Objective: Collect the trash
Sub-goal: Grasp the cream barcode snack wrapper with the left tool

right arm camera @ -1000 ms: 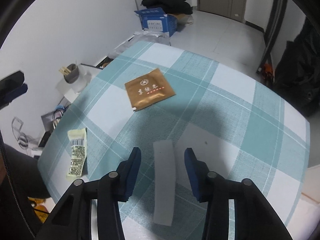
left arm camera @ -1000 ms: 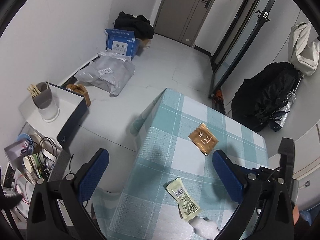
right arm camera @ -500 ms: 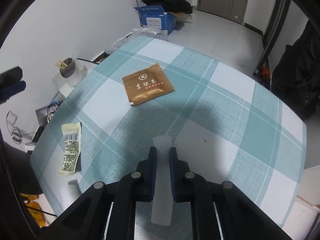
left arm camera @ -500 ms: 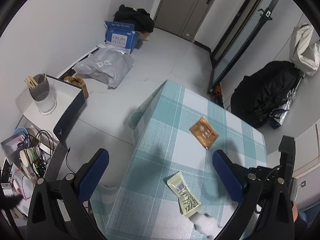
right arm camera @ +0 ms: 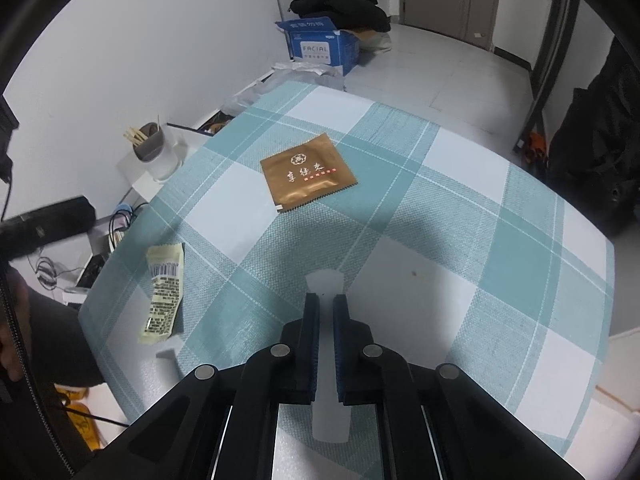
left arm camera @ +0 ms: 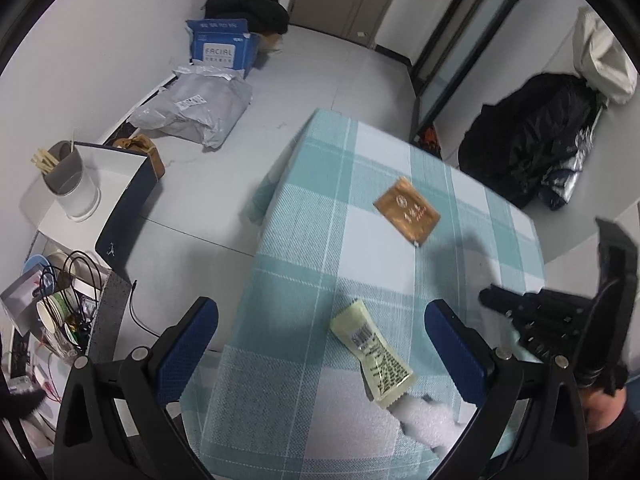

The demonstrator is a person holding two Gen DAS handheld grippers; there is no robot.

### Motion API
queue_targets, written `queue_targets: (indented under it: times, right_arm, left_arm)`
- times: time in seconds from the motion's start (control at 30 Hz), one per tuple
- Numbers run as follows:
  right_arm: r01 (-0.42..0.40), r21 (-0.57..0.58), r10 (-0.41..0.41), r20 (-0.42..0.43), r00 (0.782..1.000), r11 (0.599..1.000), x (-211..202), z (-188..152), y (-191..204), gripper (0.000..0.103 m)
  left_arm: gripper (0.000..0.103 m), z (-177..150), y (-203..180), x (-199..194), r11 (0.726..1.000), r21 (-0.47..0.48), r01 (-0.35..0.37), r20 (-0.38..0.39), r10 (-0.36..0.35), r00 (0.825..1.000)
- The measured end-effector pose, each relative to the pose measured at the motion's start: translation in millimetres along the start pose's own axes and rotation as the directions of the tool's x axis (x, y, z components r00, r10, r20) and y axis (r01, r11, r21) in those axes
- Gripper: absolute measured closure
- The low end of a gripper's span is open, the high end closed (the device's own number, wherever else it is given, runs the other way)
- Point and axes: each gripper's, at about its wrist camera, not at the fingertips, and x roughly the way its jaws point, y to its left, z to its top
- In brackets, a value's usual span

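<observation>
My right gripper (right arm camera: 326, 300) is shut on a white foam strip (right arm camera: 325, 280) and holds it just above the checked tablecloth (right arm camera: 460, 184). A brown sachet (right arm camera: 307, 173) lies further out. A pale yellow wrapper (right arm camera: 163, 294) lies to the left near the table's edge. My left gripper (left arm camera: 320, 340) is open and empty, high above the table's near left corner, with the yellow wrapper (left arm camera: 370, 354) between its fingers' lines. The brown sachet (left arm camera: 407, 210) lies beyond. The right gripper's black body (left arm camera: 560, 320) shows at the right.
A white foam piece (left arm camera: 424, 416) lies by the yellow wrapper at the table's near edge. On the floor are a blue box (left arm camera: 222, 46), a grey mailer bag (left arm camera: 192, 112), black bags (left arm camera: 532, 140) and a side stand with a cup (left arm camera: 68, 184).
My right gripper has closed on the white foam strip and lifted it slightly. My left gripper has risen and drifted a little; it stays open.
</observation>
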Motion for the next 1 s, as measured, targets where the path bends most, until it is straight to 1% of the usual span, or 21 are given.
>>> queue_targets:
  times: [0.07,0.17,0.3,0.33,0.37,0.43,0.5,0.53,0.57,0.63,0.7,0.73,0.77,0.8,0.87,0.9,0.97,1.0]
  right_arm:
    - [0.002,-0.004,-0.002,0.011,1.000,1.000,-4.0,-1.6,0.2,0.098]
    - [0.000,-0.011,0.000,0.025,1.000,1.000,-11.6,-6.1,0.7,0.098]
    - [-0.002,-0.021,0.003,0.037,0.999,1.000,-18.3,-12.1,0.7,0.098]
    - [-0.002,-0.021,0.002,0.041,0.999,1.000,-19.7,-13.7,0.3,0.098]
    - [0.000,-0.021,0.001,0.042,0.999,1.000,-20.9,-15.6,0.0,0.098]
    - [-0.003,-0.027,0.004,0.047,0.999,1.000,-23.4,-19.6,0.4,0.098]
    - [0.000,-0.037,0.002,0.050,0.999,0.999,-25.7,-23.1,1.2,0.098]
    - [0.000,-0.040,0.002,0.053,0.999,0.999,-26.9,-24.2,1.2,0.098]
    - [-0.002,-0.041,0.004,0.057,0.998,0.999,-28.4,-25.9,0.9,0.098]
    - [0.000,-0.040,0.003,0.060,0.998,0.999,-29.7,-27.5,-0.4,0.098]
    - [-0.004,-0.036,0.006,0.063,0.998,0.999,-30.4,-28.1,-1.4,0.098]
    - [-0.003,-0.036,0.006,0.065,0.998,0.999,-31.2,-28.6,-1.7,0.098]
    - [-0.003,-0.037,0.006,0.068,0.998,0.999,-31.5,-28.5,-1.5,0.098]
    - [-0.005,-0.037,0.008,0.071,0.997,0.999,-32.4,-28.7,-1.4,0.098]
    - [-0.008,-0.039,0.011,0.075,0.997,0.999,-34.3,-29.0,-1.4,0.097]
    - [-0.009,-0.039,0.012,0.076,0.997,0.999,-34.8,-29.2,-1.4,0.097]
    - [-0.011,-0.039,0.014,0.080,0.997,0.999,-36.7,-30.3,-1.5,0.097]
    - [-0.010,-0.040,0.014,0.081,0.997,0.999,-36.9,-30.4,-1.6,0.097]
  left_arm:
    - [0.002,-3.1,-3.3,3.3,1.000,0.017,-0.002,-0.015,0.002,1.000]
    - [0.002,-6.1,-6.3,11.1,1.000,0.015,0.010,-0.045,-0.010,0.999]
    - [0.002,-9.9,-12.7,21.7,0.999,0.039,-0.009,-0.077,0.012,0.997]
    - [0.004,-11.3,-15.0,25.4,0.999,0.053,-0.013,-0.092,0.018,0.996]
    - [0.009,-12.3,-16.1,27.1,0.998,0.059,-0.015,-0.099,0.021,0.995]
    - [0.012,-14.7,-18.3,31.3,0.998,0.068,-0.015,-0.119,0.023,0.993]
    - [0.012,-16.1,-19.6,33.2,0.997,0.068,-0.028,-0.127,0.037,0.991]
    - [0.013,-16.2,-20.7,34.6,0.996,0.071,-0.046,-0.132,0.055,0.990]
    - [0.015,-16.4,-22.2,35.1,0.996,0.073,-0.059,-0.132,0.068,0.989]
    - [0.017,-16.5,-26.1,35.8,0.995,0.084,-0.061,-0.132,0.072,0.989]
    - [0.023,-17.1,-30.1,38.7,0.992,0.099,-0.074,-0.142,0.087,0.986]
    - [0.026,-18.0,-32.9,40.6,0.988,0.118,-0.097,-0.144,0.114,0.983]
    - [0.032,-18.5,-35.2,40.5,0.986,0.130,-0.105,-0.139,0.123,0.983]
    - [0.033,-19.0,-36.9,41.1,0.983,0.139,-0.122,-0.139,0.141,0.980]
    - [0.046,-19.0,-38.8,40.2,0.979,0.148,-0.140,-0.131,0.159,0.978]
    - [0.049,-19.1,-39.0,39.6,0.978,0.148,-0.144,-0.128,0.164,0.978]
    - [0.067,-18.6,-41.7,39.2,0.976,0.162,-0.147,-0.123,0.168,0.978]
    - [0.070,-18.9,-43.4,39.6,0.974,0.172,-0.150,-0.121,0.172,0.978]
